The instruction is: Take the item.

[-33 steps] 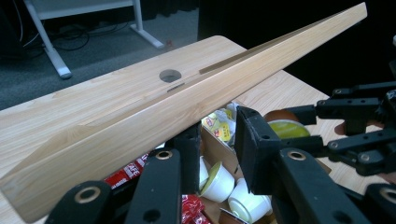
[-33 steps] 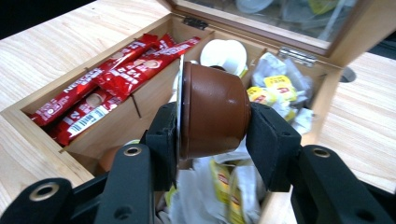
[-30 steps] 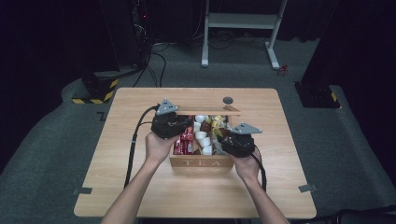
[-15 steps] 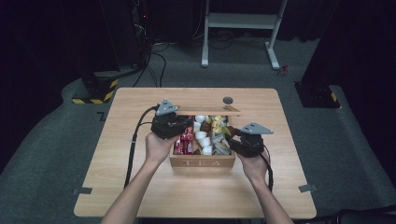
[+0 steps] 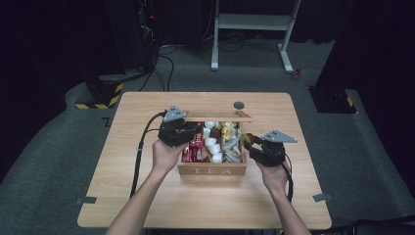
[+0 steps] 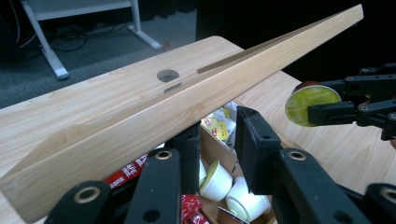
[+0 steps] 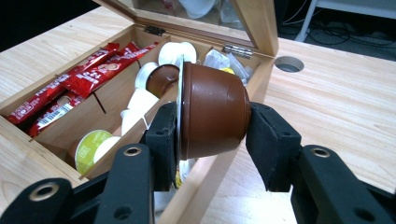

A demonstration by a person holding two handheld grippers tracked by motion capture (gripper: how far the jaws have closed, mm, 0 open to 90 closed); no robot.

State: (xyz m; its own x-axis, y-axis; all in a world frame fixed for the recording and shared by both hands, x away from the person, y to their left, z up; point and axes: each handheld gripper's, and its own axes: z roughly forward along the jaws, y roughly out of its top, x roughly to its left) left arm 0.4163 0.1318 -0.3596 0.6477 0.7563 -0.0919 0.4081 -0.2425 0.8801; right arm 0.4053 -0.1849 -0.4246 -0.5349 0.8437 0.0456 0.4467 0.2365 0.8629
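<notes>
Right claw [image 7: 212,135] grips a brown capsule [image 7: 210,112] by its foil face and rounded base, at the right edge of the wooden tea box [image 5: 213,170] on the tabletop [image 5: 147,205]. Left claw [image 6: 217,140] is spread apart at the raised lid [image 6: 187,98], holding nothing. Box compartments hold red sachets [image 7: 81,74], white capsules [image 7: 140,100] and yellow packets [image 5: 227,131].

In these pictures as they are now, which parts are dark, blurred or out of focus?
High view: the table is lit, the room behind is nearly black. Left gripper view: the near jaws look soft, the lid sharper. Right gripper view: the brown capsule shows a soft highlight, and the lid's glass reflects.
</notes>
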